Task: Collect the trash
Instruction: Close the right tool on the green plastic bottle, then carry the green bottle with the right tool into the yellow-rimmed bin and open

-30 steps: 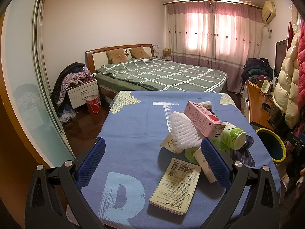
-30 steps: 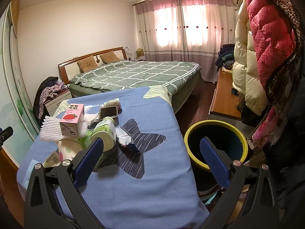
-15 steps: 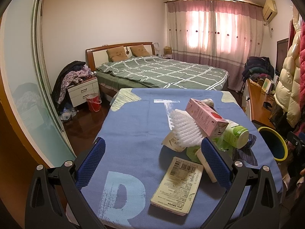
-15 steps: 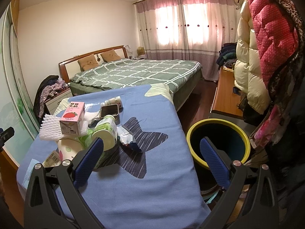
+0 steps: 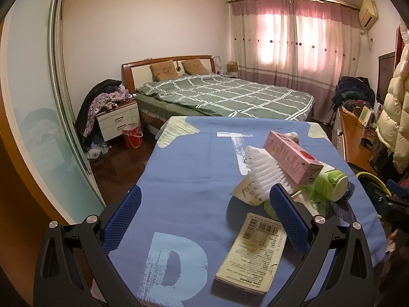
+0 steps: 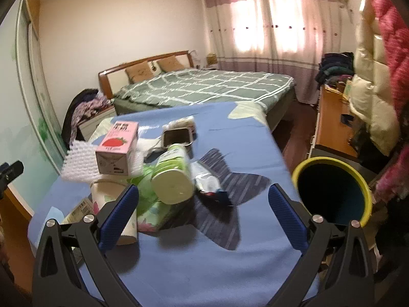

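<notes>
Both tools, left point(image 5: 204, 216) and right point(image 6: 203, 216), are spread wide and hold nothing. Trash sits mid-tabletop point(image 6: 217, 268): pink milk carton point(image 6: 117, 151), green cup point(image 6: 172, 175), maybe a wrapper point(image 6: 208, 183). The yellow-rimmed bin point(image 6: 332, 192) stands beside the right edge.

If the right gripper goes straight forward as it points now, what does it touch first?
Most likely the pale green cylindrical container lying on its side on the blue cloth-covered table, or the crumpled wrapper beside it. The right gripper is open and aimed about there; depth is unclear.
</notes>
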`<action>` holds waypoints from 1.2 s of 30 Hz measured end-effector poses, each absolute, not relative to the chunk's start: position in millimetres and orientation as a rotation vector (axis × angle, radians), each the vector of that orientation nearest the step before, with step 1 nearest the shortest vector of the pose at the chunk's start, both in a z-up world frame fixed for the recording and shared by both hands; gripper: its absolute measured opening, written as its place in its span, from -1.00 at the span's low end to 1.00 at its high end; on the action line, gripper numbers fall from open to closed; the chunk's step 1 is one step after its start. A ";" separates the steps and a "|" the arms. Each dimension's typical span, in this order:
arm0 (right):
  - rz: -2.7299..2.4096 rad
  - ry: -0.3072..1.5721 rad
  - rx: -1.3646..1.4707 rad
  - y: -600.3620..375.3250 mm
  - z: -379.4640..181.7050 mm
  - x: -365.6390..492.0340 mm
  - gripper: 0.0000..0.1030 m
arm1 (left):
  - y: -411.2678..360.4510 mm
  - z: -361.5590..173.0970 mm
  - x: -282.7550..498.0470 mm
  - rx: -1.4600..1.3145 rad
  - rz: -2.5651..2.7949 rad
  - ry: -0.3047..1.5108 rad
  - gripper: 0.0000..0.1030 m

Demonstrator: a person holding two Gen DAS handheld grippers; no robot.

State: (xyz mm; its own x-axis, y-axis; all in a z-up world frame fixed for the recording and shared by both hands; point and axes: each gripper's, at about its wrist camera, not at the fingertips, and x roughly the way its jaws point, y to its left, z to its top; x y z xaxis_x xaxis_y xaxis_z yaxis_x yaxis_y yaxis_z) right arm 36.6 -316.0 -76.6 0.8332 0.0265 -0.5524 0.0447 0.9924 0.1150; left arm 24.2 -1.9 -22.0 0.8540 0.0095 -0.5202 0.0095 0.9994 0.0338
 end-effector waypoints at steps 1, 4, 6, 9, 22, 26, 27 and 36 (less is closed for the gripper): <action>0.004 0.592 0.118 -311.3 -78.8 42.2 0.88 | -2.9 -22.7 25.4 0.035 0.000 0.550 0.93; 0.022 0.601 0.104 -303.8 -83.4 56.8 0.88 | -2.6 -26.5 29.6 0.034 -0.003 0.561 0.93; 0.026 0.605 0.096 -301.6 -86.4 67.0 0.88 | -1.4 -28.8 32.2 0.034 -0.005 0.565 0.93; 0.025 0.629 0.085 -298.9 -94.1 84.2 0.83 | -1.5 -30.4 35.5 0.033 -0.007 0.568 0.93; 0.055 0.692 0.056 -291.1 -114.6 109.5 0.01 | -4.2 -36.4 42.9 0.037 -0.025 0.578 0.93; 0.072 0.651 0.084 -295.3 -99.3 96.2 0.00 | -4.8 -35.5 41.7 0.039 -0.028 0.574 0.93; 0.077 0.643 0.091 -295.5 -95.1 93.7 -0.01 | -5.1 -34.8 40.8 0.040 -0.030 0.573 0.93; 0.095 0.548 0.171 -319.4 -55.7 70.1 -0.04 | -12.5 -31.5 35.6 0.055 -0.048 0.566 0.93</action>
